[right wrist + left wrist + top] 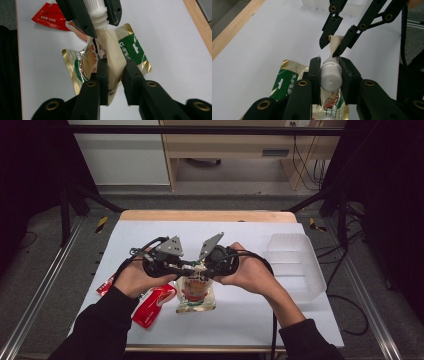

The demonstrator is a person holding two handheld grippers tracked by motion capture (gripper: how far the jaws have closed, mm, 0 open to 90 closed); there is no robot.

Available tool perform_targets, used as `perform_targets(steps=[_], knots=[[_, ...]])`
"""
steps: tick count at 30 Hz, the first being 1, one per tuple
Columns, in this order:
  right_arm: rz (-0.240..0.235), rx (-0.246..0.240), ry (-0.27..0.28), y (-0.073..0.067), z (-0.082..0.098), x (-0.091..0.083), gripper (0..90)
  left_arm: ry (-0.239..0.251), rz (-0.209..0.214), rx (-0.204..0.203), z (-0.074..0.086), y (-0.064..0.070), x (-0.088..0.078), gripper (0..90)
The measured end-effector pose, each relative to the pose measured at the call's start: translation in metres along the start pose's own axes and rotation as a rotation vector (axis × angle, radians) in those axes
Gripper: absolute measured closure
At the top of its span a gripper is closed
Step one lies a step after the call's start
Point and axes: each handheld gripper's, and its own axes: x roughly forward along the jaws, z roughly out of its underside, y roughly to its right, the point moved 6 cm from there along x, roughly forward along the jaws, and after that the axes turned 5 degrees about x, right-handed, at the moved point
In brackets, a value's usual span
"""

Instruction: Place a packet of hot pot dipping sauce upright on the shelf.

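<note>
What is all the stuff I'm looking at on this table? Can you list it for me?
Spouted pouch: one, gold, green and cream, near the front middle of the table, gripped at both ends.
Screw cap: one, white, on the pouch's spout, clamped between the left gripper's jaws.
Red packets: at least two, red with white print, left of the pouch; one peeks out beside the left hand.
Plastic tray: one, clear, at the right of the table.
Table: one, white top with a wooden far edge.
Left gripper: one, black, shut on the cap.
Right gripper: one, black, pinching the pouch's body.
Hands: two, dark sleeves, one on each gripper.
</note>
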Motion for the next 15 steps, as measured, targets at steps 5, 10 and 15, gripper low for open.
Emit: perform_targets(steps=[5, 10, 15], knots=[[0.011, 0.005, -0.013, -0.001, -0.001, -0.002, 86.7, 0.015, 0.003, -0.021, 0.001, -0.001, 0.001, 72.9], [0.032, 0.008, -0.044, 0.001, -0.004, -0.010, 87.9, 0.050, 0.000, -0.047, 0.000, -0.003, 0.003, 65.6], [0.046, 0.020, -0.061, 0.006, -0.003, -0.015, 88.0, 0.071, -0.039, -0.060, 0.001, -0.007, 0.001, 46.0]])
